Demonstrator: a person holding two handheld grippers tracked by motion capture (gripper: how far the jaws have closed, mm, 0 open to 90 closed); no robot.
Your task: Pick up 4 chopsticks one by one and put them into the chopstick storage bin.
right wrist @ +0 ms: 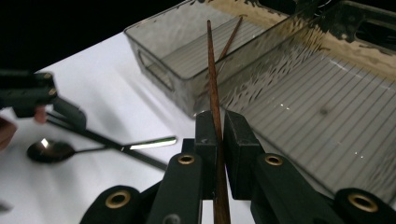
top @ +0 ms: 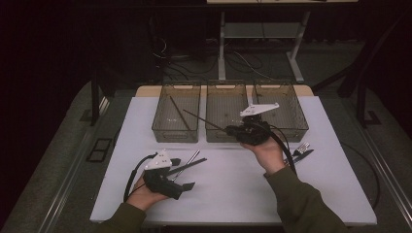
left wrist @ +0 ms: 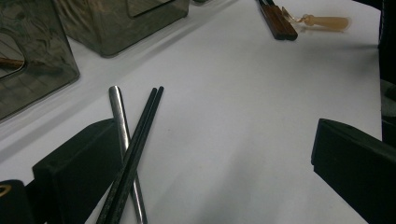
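My right gripper [top: 232, 130] [right wrist: 222, 126] is shut on a brown wooden chopstick [top: 204, 120] [right wrist: 211, 70], held above the front of the middle bin [top: 217, 135] [right wrist: 327, 98]. The stick's tip points left toward the left bin [top: 171, 134] [right wrist: 154, 65], where another brown chopstick [top: 179, 112] [right wrist: 232, 36] lies. My left gripper [top: 186, 174] [left wrist: 201, 163] rests open near the table's front left. A pair of black chopsticks [top: 189, 166] [left wrist: 140, 140] and a metal spoon [top: 187, 163] [left wrist: 121, 121] [right wrist: 51, 150] lie crossed by its left jaw, and nothing sits between the jaws.
A third smoky bin [top: 291, 130] stands at the back right. A fork and other cutlery [top: 302, 149] lie on the white table [top: 233, 189] right of my right hand. Brown-handled pieces [left wrist: 279, 21] and a pale amber utensil [left wrist: 327, 21] show far off.
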